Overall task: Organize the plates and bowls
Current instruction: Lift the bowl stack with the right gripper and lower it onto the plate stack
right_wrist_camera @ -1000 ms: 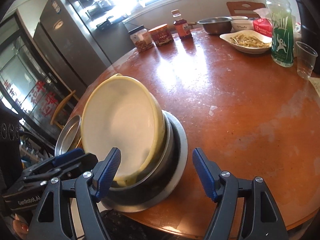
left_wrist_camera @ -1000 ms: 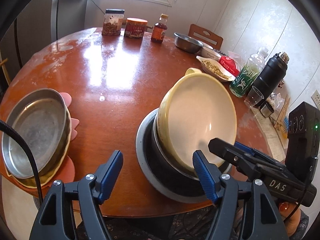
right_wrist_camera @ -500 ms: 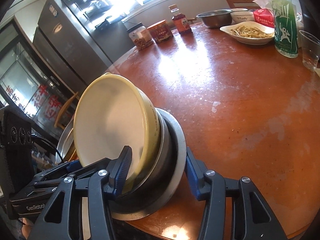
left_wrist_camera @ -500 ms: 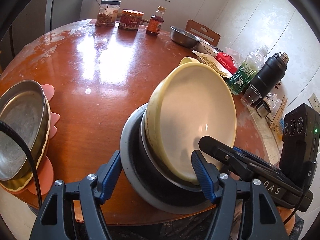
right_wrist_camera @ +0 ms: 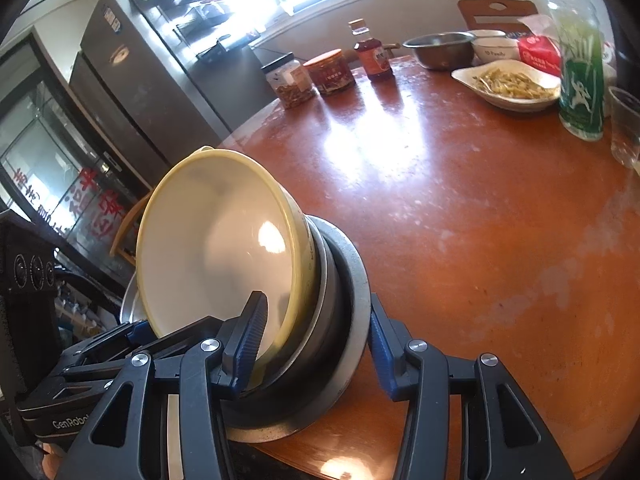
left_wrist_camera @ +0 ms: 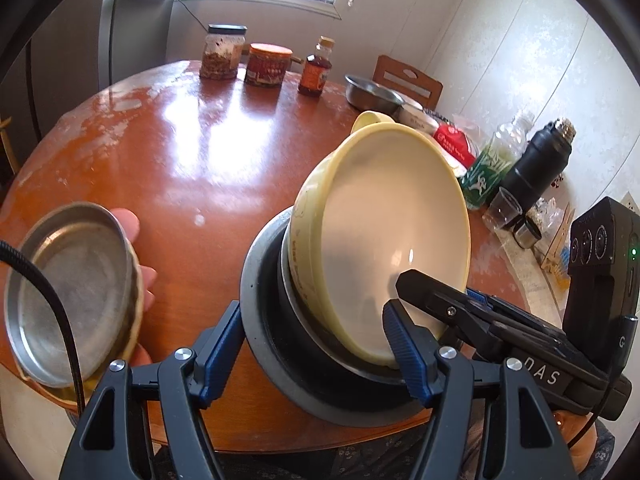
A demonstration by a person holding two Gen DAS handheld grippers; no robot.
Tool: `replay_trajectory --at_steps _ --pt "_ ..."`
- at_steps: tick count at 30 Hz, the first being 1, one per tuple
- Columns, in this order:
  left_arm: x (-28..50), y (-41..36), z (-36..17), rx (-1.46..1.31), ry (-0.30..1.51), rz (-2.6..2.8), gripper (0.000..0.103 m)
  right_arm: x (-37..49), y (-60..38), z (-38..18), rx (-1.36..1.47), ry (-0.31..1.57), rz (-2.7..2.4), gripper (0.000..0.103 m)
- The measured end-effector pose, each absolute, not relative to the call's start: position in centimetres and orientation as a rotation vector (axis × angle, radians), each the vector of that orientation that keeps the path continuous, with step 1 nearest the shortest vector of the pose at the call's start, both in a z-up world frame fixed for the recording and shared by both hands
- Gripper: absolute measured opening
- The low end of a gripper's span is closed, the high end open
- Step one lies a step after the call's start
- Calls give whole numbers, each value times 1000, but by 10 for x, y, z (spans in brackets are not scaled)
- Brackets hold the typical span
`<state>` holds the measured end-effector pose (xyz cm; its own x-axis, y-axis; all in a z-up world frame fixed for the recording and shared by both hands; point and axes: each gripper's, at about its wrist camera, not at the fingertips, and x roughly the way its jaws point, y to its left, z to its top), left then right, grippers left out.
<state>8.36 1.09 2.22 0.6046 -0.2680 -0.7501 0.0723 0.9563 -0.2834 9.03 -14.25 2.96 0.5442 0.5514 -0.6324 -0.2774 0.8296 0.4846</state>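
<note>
A yellow bowl (left_wrist_camera: pixel 384 232) (right_wrist_camera: pixel 216 248) leans tilted in a dark bowl (left_wrist_camera: pixel 304 344), which sits on a grey plate (left_wrist_camera: pixel 256 280) (right_wrist_camera: pixel 356 288) at the near edge of the round table (left_wrist_camera: pixel 180 168). My left gripper (left_wrist_camera: pixel 310 344) clamps the stack's near side, with one pad against the plate's rim and the other inside the yellow bowl. My right gripper (right_wrist_camera: pixel 314 332) is shut on the stack from the other side, with one finger (left_wrist_camera: pixel 424 292) inside the yellow bowl and one outside the plate's rim. A steel pan (left_wrist_camera: pixel 72 288) lies in a yellow dish at the left edge.
At the table's far side stand a jar (left_wrist_camera: pixel 224 52), a red tin (left_wrist_camera: pixel 268 64), a sauce bottle (left_wrist_camera: pixel 316 68) and a steel bowl (left_wrist_camera: pixel 372 92). To the right are a dish of food (right_wrist_camera: pixel 508 84), a green bottle (right_wrist_camera: pixel 580 72), a black flask (left_wrist_camera: pixel 540 168) and a glass (left_wrist_camera: pixel 504 208).
My right gripper's jaws have closed onto the stack's wall. Both grippers have moved in on the stack, and the yellow bowl stands steeper.
</note>
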Motion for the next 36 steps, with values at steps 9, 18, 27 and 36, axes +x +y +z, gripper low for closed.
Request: replay_trajectory --at_steps 9,18,27,36 --pt "75 71 64 -241 815 -108 69 107 -79 74 293 813 599 51" --pt "69 128 77 -267 790 -27 69 118 -11 89 276 820 686 51" --pt "62 168 72 -286 798 14 69 120 34 87 252 847 725 51" --pt "54 189 61 -313 816 31 69 118 62 79 216 873 742 51"
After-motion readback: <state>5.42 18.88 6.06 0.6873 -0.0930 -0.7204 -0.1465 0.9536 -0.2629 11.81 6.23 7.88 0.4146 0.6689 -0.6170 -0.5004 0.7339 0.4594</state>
